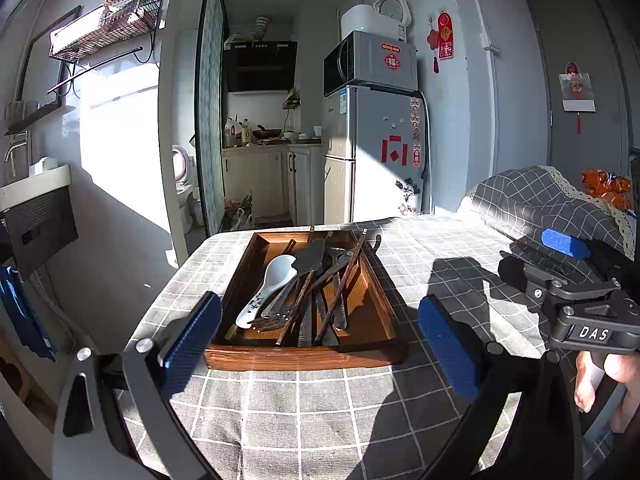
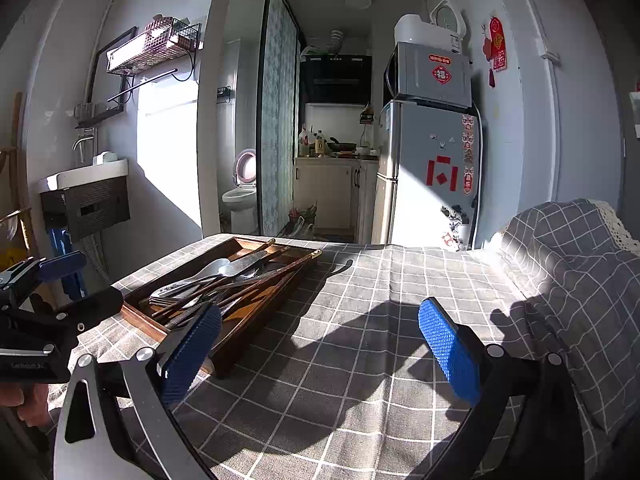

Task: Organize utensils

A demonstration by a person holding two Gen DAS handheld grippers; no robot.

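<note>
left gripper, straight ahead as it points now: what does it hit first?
Most likely the wooden tray: the open left gripper frames its near wall, with the utensil pile led by the white spoon just behind. If it rides above the rim, utensils come first; height is unclear.

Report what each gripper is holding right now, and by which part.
Nothing. The left gripper and right gripper are both open and empty; the utensils all lie in the wooden tray.

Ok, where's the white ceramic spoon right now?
In the left wrist view the white ceramic spoon lies on the left side of the wooden tray, bowl end away from the camera, beside the dark spatula.
</note>
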